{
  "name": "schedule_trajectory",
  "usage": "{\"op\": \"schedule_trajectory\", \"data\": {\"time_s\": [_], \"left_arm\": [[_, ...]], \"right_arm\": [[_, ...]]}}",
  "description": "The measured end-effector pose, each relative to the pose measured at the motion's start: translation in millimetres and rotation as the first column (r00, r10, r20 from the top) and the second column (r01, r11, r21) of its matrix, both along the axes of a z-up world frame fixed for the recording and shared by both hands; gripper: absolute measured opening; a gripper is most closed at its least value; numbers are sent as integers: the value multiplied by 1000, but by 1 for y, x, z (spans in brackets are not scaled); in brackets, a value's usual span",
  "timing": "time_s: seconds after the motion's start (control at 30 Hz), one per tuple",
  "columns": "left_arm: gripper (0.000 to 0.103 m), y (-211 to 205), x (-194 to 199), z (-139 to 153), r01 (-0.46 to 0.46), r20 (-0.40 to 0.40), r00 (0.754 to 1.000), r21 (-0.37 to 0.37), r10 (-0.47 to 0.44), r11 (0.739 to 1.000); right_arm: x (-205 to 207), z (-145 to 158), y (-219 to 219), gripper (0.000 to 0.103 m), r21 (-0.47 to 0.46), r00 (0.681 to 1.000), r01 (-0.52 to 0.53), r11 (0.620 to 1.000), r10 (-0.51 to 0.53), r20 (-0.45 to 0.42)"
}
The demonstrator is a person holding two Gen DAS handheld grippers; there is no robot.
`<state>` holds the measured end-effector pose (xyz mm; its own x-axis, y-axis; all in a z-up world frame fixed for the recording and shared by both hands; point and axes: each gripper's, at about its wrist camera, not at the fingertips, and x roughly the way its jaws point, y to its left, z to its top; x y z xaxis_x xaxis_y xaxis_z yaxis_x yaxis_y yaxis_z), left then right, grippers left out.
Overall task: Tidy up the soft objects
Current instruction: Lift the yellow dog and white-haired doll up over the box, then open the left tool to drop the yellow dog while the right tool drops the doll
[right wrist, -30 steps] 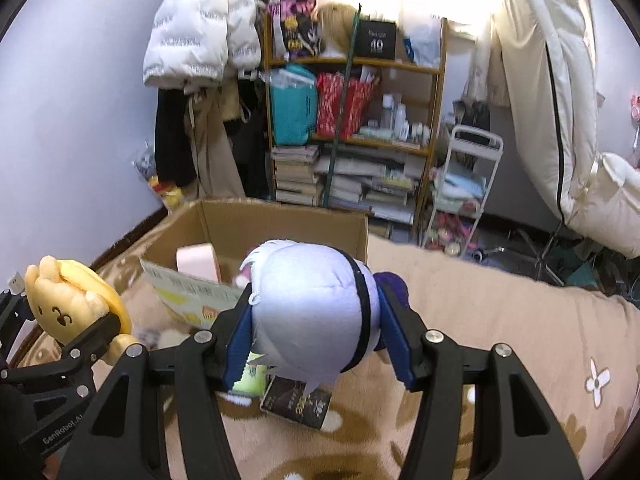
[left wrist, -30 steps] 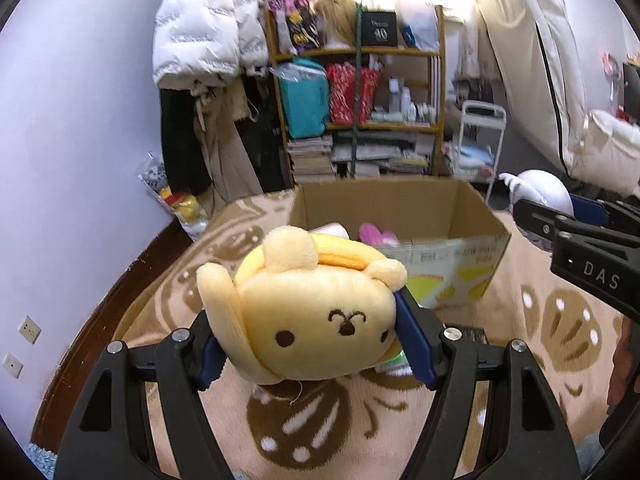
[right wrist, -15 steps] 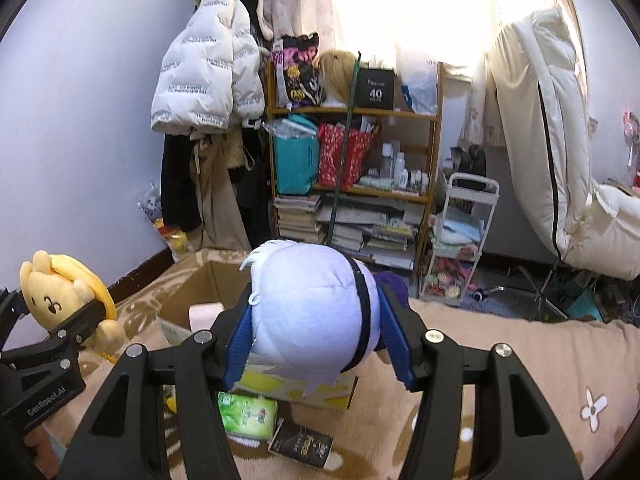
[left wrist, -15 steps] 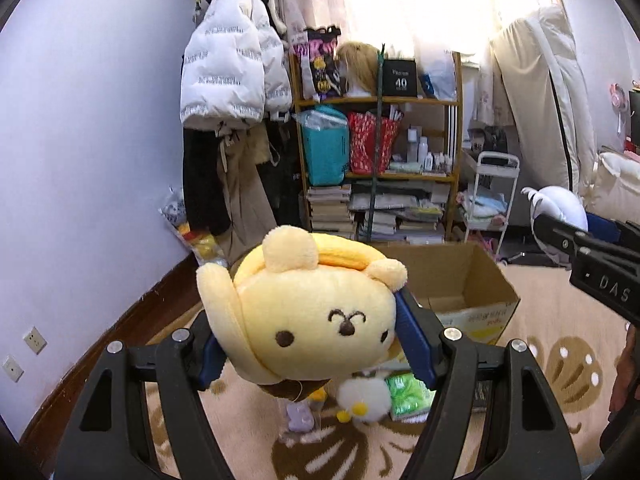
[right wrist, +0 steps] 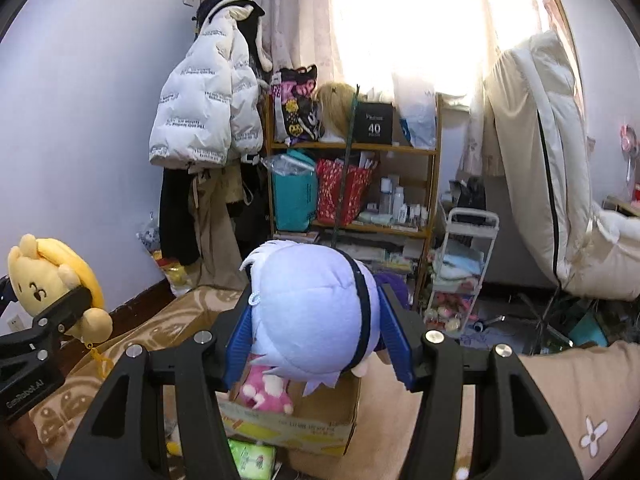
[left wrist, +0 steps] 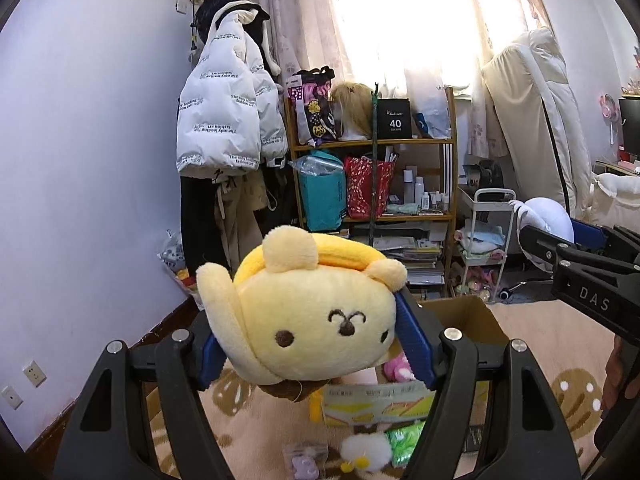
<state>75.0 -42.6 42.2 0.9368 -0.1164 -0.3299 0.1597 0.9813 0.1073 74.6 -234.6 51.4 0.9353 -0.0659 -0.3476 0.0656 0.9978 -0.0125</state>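
The left gripper [left wrist: 316,344] fingers clamp a yellow plush toy [left wrist: 312,320] above the cardboard box [left wrist: 472,320]. The right gripper [right wrist: 316,340] fingers clamp a white plush toy [right wrist: 312,308] above that box, which holds a pink plush toy [right wrist: 266,394].

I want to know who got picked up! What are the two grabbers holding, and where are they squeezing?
The left gripper squeezes the yellow plush by the sides of its head. The right gripper squeezes the white-haired plush doll by the sides of its head.
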Motion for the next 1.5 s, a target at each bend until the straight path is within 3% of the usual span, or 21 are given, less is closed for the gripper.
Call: {"op": "schedule_trajectory", "data": {"time_s": [0.33, 0.5, 0.87, 1.5], "left_arm": [[72, -15, 26, 10, -9, 8, 1000, 13, 9, 1000], [73, -14, 37, 10, 6, -2, 1000, -16, -6, 1000], [73, -17, 57, -20, 17, -53, 998, -53, -20, 998], [73, -32, 98, -69, 55, -169, 984, -44, -62, 998]], "right_arm": [[15, 3, -8, 62, 16, 999, -7, 1000, 6, 48], [25, -2, -14, 63, 116, 998, -57, 992, 53, 41], [39, -27, -16, 63, 108, 998, -56, 993, 60, -27], [62, -76, -11, 63, 122, 982, -118, 986, 134, -133]]}}
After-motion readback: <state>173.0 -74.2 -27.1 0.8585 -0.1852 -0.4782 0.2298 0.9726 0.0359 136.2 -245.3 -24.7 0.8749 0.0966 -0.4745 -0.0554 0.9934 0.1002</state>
